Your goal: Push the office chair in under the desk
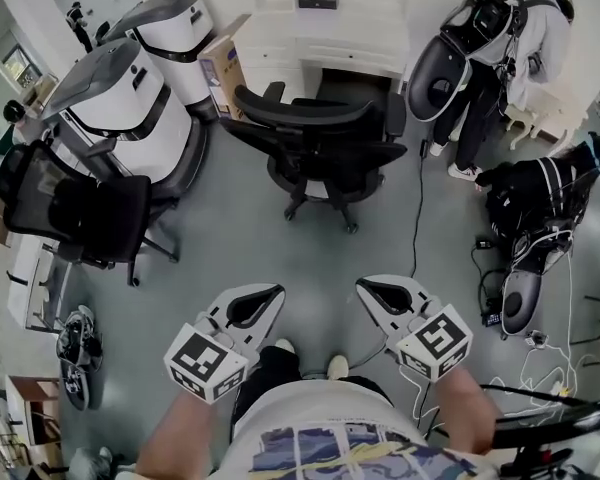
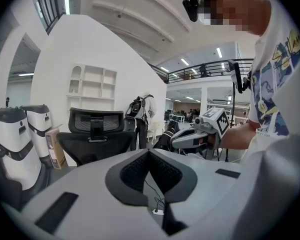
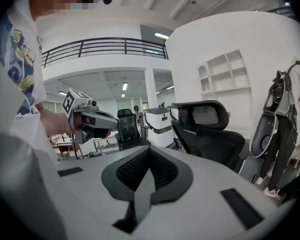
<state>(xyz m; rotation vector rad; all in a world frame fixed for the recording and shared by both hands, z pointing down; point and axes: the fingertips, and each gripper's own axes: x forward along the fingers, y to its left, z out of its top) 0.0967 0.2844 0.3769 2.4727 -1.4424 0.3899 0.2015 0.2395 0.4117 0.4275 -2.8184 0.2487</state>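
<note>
The black office chair [image 1: 320, 153] stands on the grey floor in front of the white desk [image 1: 355, 38], its backrest toward me and its seat partly at the desk's opening. My left gripper [image 1: 273, 292] and right gripper [image 1: 365, 288] hang side by side near my feet, well short of the chair, both shut with nothing between the jaws. In the left gripper view the shut jaws [image 2: 149, 152] point at the chair's backrest [image 2: 92, 129], with the right gripper [image 2: 200, 134] beside them. In the right gripper view the jaws [image 3: 149, 150] are shut, the chair [image 3: 210, 134] is ahead to the right, and the left gripper [image 3: 90, 120] is at the left.
A second black chair [image 1: 80, 213] and two white-and-grey machines [image 1: 130, 103] stand at the left, with a cardboard box [image 1: 223, 66] by the desk. A person [image 1: 480, 88] stands at the right. Bags [image 1: 540, 203] and cables [image 1: 417, 208] lie on the floor at the right.
</note>
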